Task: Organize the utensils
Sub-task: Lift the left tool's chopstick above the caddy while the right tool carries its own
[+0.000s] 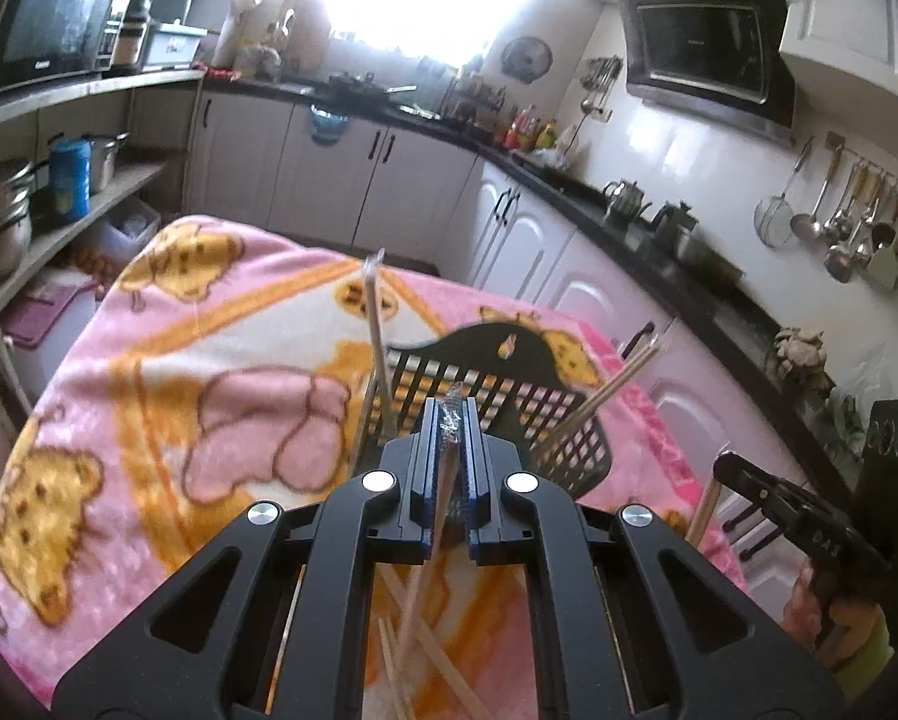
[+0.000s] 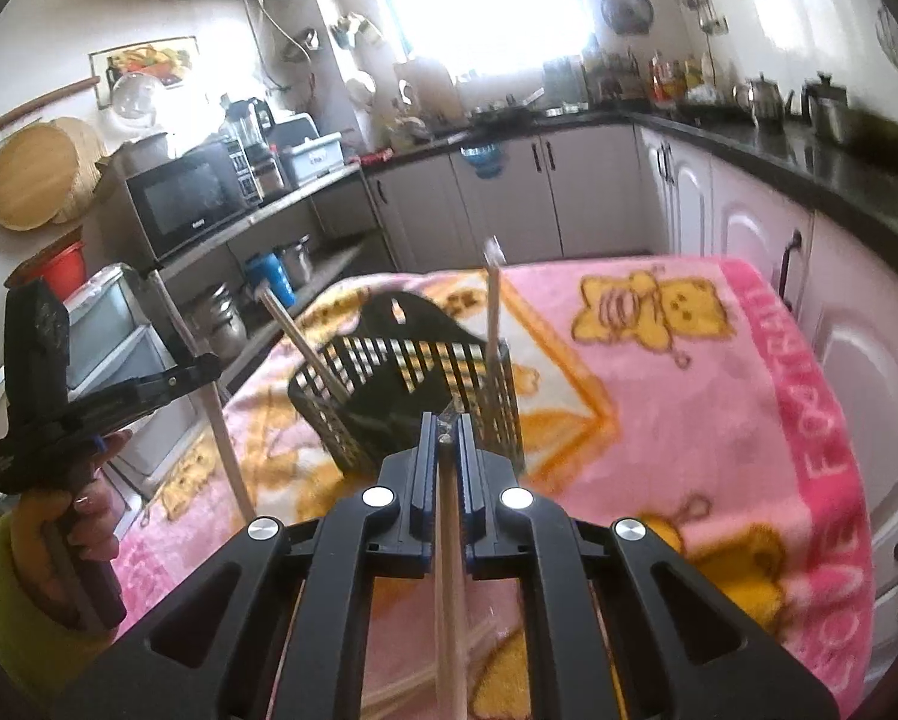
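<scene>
A black mesh utensil basket (image 1: 478,390) (image 2: 407,384) stands on the pink blanket-covered table. Wrapped chopsticks stand in it: one upright (image 1: 374,324) (image 2: 492,312), one leaning (image 1: 604,396) (image 2: 305,336). My left gripper (image 1: 451,420) is shut on a wrapped chopstick (image 1: 431,540), just short of the basket; it also shows in the right wrist view (image 2: 203,369). My right gripper (image 2: 446,426) is shut on another wrapped chopstick (image 2: 449,588), near the basket's front wall; it also shows in the left wrist view (image 1: 724,468). Several loose chopsticks (image 1: 401,660) (image 2: 401,702) lie on the blanket below the grippers.
The pink blanket (image 1: 209,420) (image 2: 718,420) covers the table, with drop-offs at its edges. Kitchen cabinets and a dark counter (image 1: 658,228) (image 2: 808,162) run behind and to the right. Shelves with pots and a microwave (image 1: 47,24) (image 2: 185,204) stand to the left.
</scene>
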`<state>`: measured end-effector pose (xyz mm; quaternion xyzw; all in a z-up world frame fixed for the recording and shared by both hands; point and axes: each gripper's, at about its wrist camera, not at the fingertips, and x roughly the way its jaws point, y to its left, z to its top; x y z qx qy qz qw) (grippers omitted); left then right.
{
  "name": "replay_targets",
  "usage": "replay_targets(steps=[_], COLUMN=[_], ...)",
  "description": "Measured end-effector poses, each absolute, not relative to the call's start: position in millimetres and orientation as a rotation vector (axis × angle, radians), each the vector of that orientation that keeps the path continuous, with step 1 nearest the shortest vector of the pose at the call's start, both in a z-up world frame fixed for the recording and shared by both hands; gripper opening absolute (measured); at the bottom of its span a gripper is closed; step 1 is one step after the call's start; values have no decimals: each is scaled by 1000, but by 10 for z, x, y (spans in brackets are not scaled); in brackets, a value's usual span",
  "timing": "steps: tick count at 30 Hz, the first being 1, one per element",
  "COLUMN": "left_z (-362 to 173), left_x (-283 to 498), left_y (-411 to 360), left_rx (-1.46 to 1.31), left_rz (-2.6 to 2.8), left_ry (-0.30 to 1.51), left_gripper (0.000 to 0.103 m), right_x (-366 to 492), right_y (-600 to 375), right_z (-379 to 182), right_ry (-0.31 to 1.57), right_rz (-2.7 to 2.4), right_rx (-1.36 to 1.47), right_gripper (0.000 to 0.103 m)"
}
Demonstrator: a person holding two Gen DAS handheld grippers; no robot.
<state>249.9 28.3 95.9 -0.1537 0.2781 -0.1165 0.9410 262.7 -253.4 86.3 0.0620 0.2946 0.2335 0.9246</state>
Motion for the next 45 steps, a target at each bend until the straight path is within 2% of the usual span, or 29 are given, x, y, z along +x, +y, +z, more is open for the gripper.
replay_targets(steps=[24, 36, 45], left_z=[2031, 2115, 1971], left_x=[2807, 3112, 3332], left_y=[110, -45, -100], left_rx=[-264, -268, -290], left_rz=[-313, -329, -345], left_ry=[377, 337, 340], left_gripper=[2, 2, 2], right_x=[2940, 3261, 3472], right_y=[-2185, -2254, -2225], right_z=[1844, 2020, 1987], right_ry=[336, 294, 269], right_rz=[491, 451, 420], right_rx=[108, 128, 114], right_gripper=[6, 6, 6])
